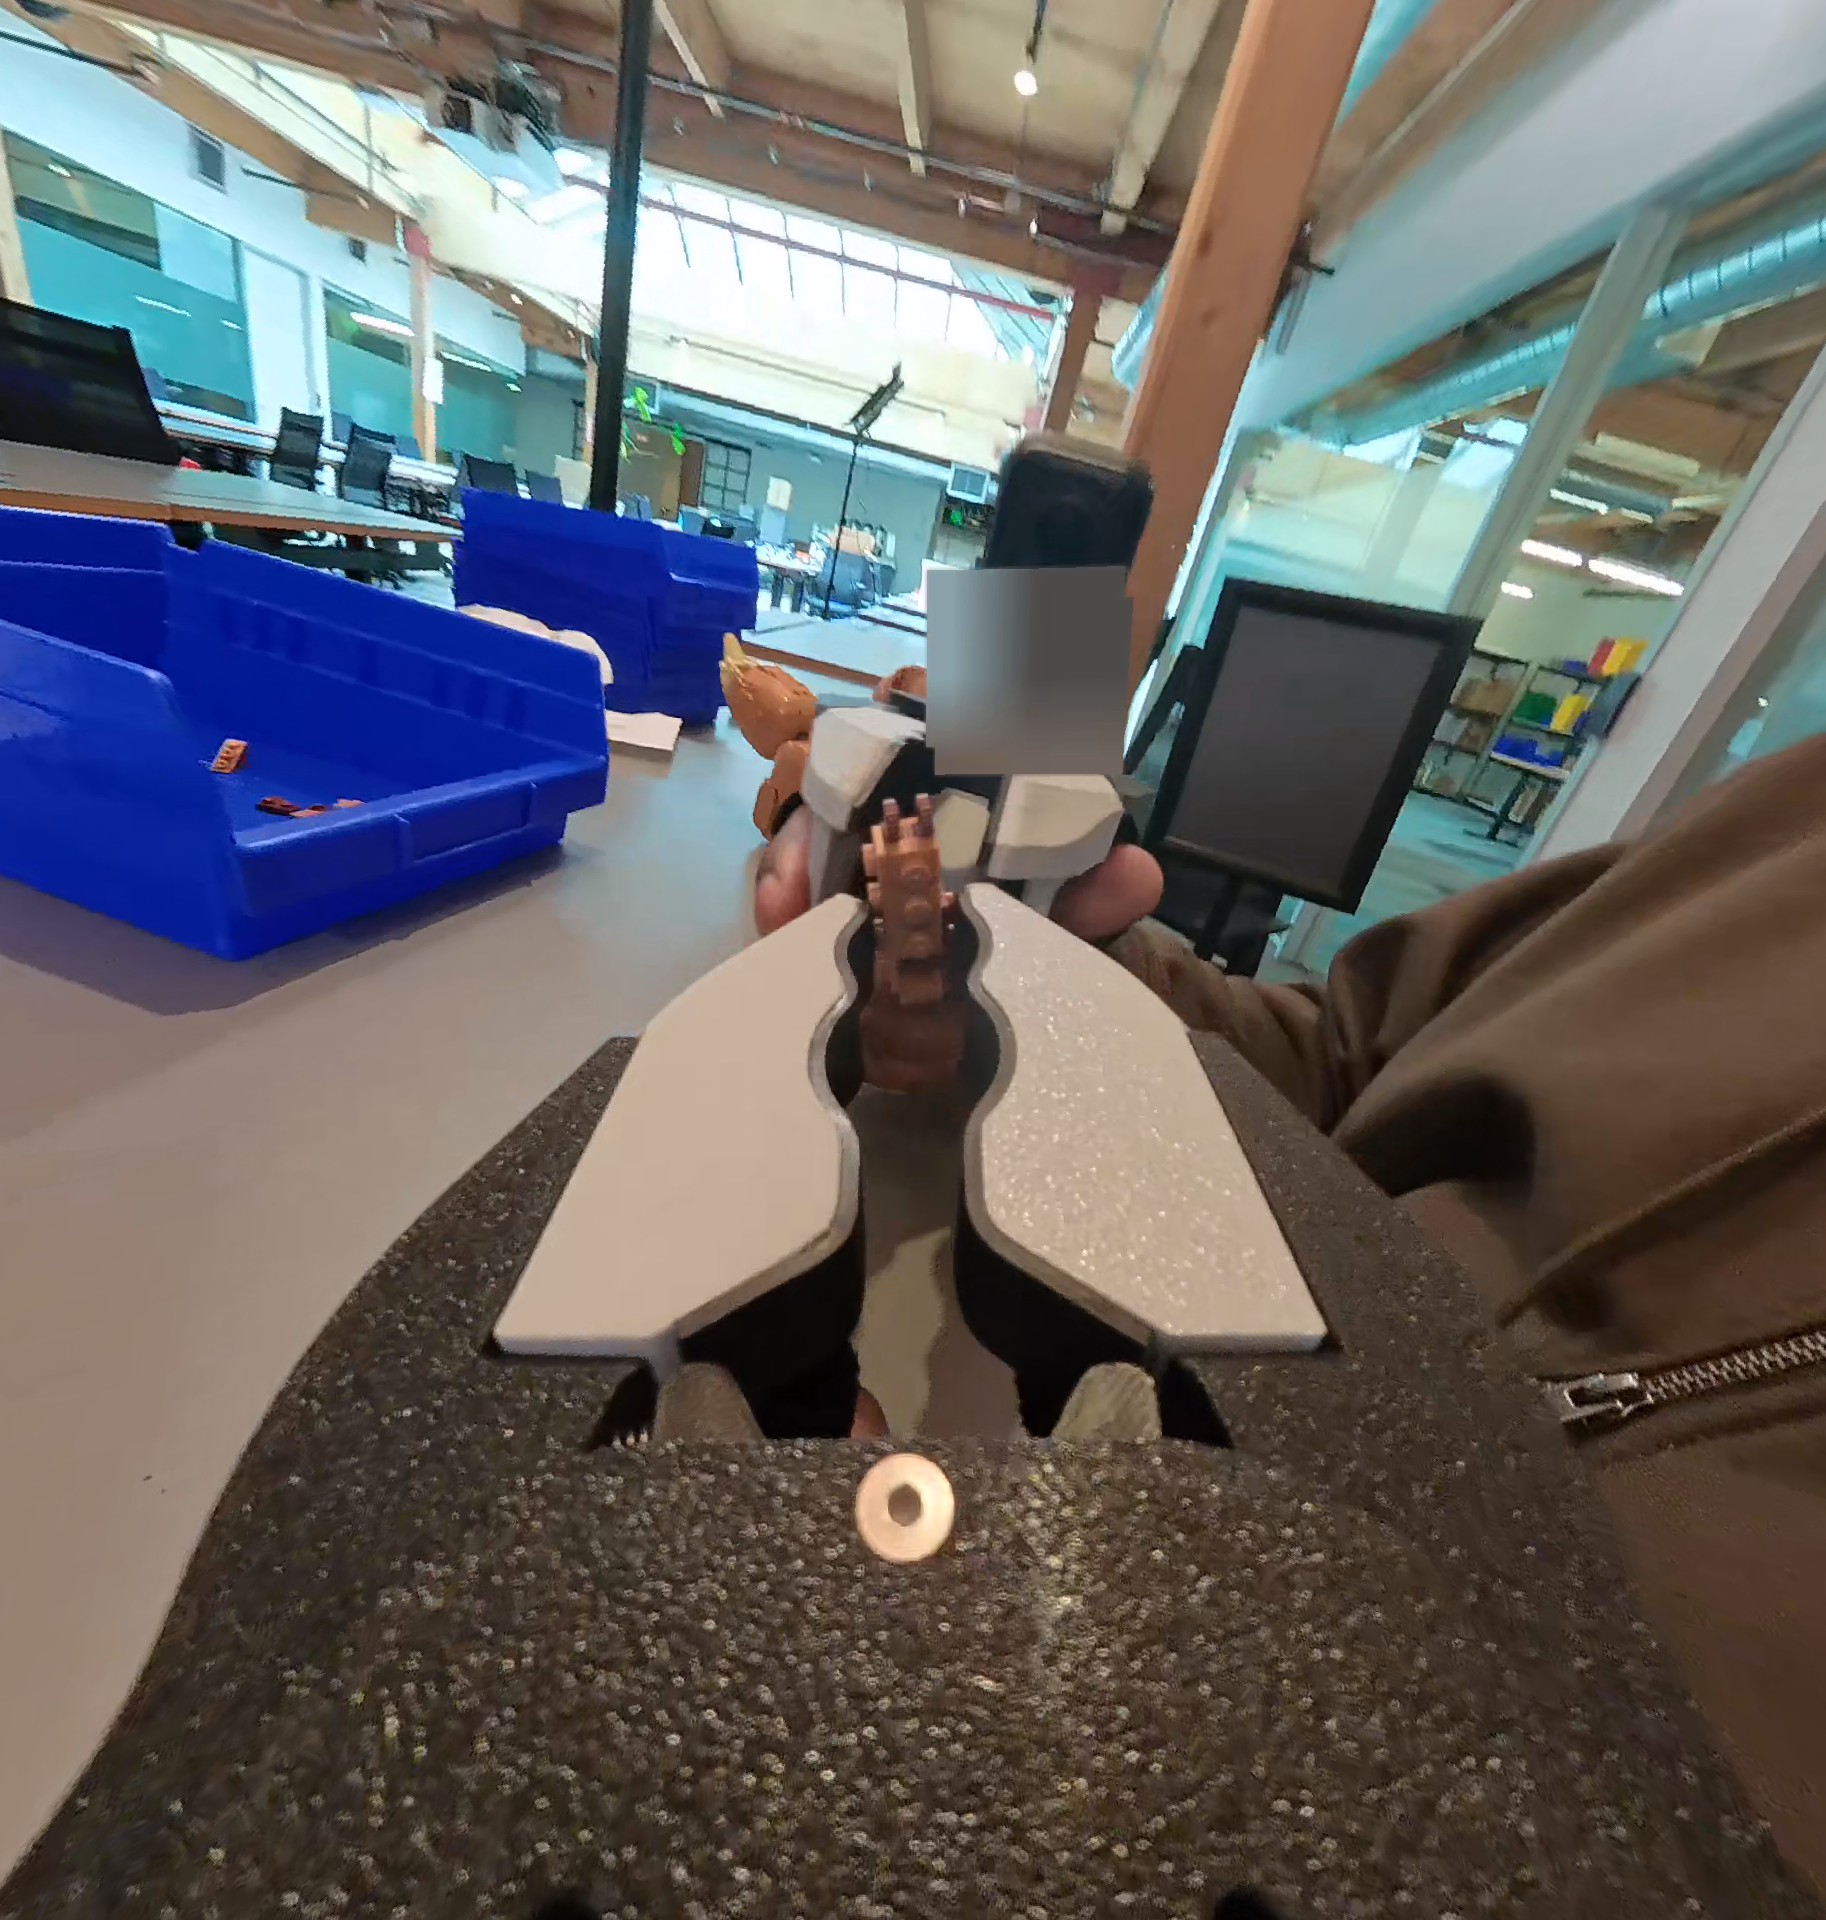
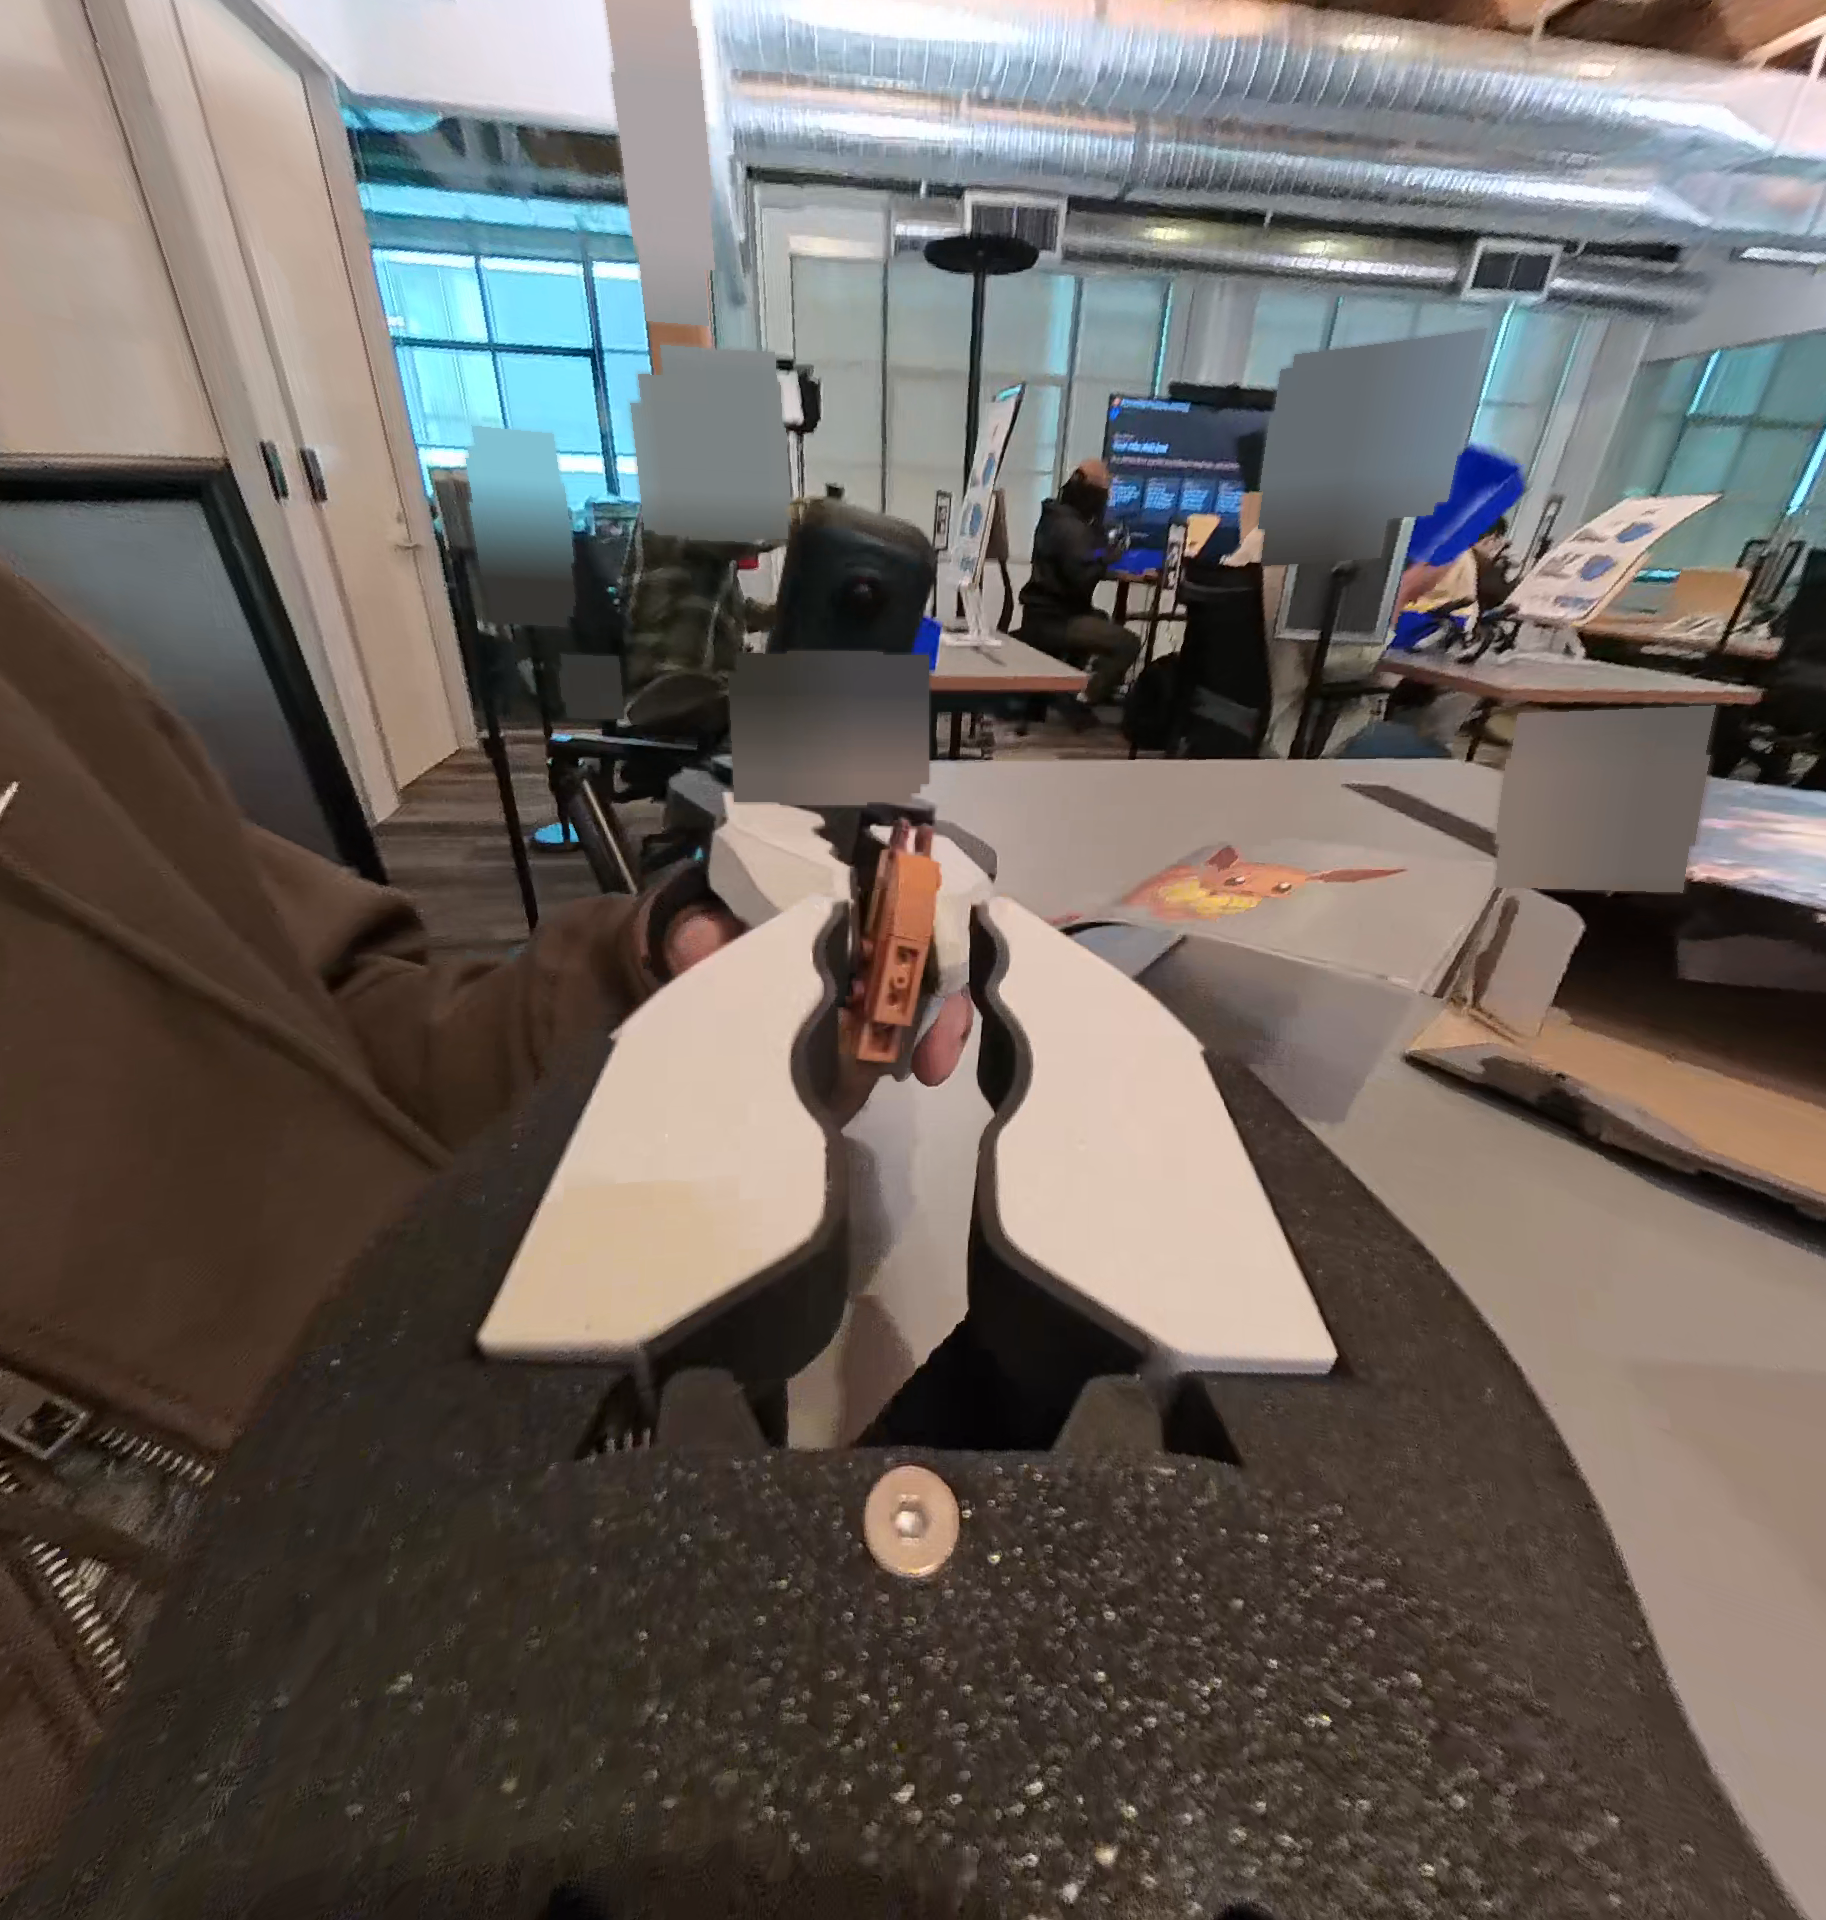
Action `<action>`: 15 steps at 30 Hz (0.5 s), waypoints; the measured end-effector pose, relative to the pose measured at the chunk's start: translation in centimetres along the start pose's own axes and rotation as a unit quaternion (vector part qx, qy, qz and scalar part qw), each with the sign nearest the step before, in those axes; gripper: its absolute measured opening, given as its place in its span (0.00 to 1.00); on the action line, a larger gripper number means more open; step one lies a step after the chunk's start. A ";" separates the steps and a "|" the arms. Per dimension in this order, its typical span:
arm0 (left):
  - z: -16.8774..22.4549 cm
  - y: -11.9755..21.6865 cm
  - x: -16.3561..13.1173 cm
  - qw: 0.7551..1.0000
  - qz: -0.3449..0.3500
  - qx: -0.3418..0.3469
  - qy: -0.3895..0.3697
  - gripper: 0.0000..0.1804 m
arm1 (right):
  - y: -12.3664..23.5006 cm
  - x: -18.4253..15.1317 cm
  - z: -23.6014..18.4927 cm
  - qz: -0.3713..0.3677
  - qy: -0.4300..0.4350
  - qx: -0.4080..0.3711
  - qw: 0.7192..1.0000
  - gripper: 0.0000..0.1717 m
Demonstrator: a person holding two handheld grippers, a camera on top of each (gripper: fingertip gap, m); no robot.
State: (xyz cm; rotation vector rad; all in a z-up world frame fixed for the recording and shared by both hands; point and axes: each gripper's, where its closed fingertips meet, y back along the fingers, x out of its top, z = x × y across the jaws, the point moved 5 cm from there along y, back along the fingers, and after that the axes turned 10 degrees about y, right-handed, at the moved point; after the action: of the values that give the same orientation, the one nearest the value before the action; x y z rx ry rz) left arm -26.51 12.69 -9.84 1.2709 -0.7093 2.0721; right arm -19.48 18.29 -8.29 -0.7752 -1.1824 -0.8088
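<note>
Left gripper [image 1: 911, 925], mid-frame, pinches a brown brick assembly [image 1: 909, 971]; right gripper [image 2: 904, 920] stands open around its orange end [image 2: 893, 935], pads apart

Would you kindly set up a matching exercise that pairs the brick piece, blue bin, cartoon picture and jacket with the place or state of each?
Things:
1. brick piece
2. blue bin
3. cartoon picture
4. jacket

Places or states:
A. lies face up
B. clamped in the left gripper
C. holds a few small bricks
D. has a metal zipper

Pairs: 1-B, 2-C, 3-A, 4-D
</note>
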 end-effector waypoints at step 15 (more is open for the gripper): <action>1.0 -0.6 -1.4 0.997 -0.067 -0.015 -0.047 0.08 | 0.4 -0.6 -0.8 -0.030 -0.026 0.071 0.997 0.08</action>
State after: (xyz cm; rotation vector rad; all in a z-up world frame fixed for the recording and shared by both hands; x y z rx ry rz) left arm -24.99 12.11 -10.66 1.3693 -0.6753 1.8976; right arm -18.88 17.85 -9.07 -0.6496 -1.2997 -0.7491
